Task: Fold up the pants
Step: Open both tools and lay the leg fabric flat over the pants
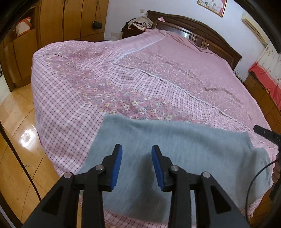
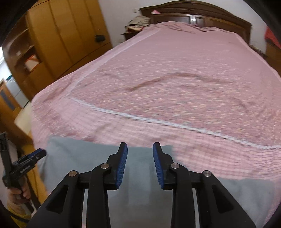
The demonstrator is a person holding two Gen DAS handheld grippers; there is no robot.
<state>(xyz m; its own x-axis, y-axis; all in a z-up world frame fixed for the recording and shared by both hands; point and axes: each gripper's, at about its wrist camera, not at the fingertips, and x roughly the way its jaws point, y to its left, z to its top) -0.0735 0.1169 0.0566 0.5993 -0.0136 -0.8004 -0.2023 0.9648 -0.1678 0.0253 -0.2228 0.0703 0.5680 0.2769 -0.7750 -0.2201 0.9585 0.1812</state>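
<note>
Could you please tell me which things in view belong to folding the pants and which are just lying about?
In the job: grey-blue pants on the bedspread; left gripper, open; right gripper, open.

Lying about: clothes pile by the headboard; wardrobe; wall picture.

A home bedroom: a wide bed [image 1: 158,73] under a pink floral-and-check bedspread [image 1: 98,98], dark carved wooden headboard [image 1: 210,33] at its far end, tall wooden wardrobe [image 1: 70,19] left of the bed, glossy wooden floor [image 1: 15,122] below.

Bed top [image 1: 184,73]: flat, open beyond pants [image 1: 175,157].
Left edge: drops to floor [image 1: 15,140]; wardrobe [image 1: 70,19] near.
Far end: headboard [image 1: 202,29], clothes pile [image 1: 140,22].
</note>
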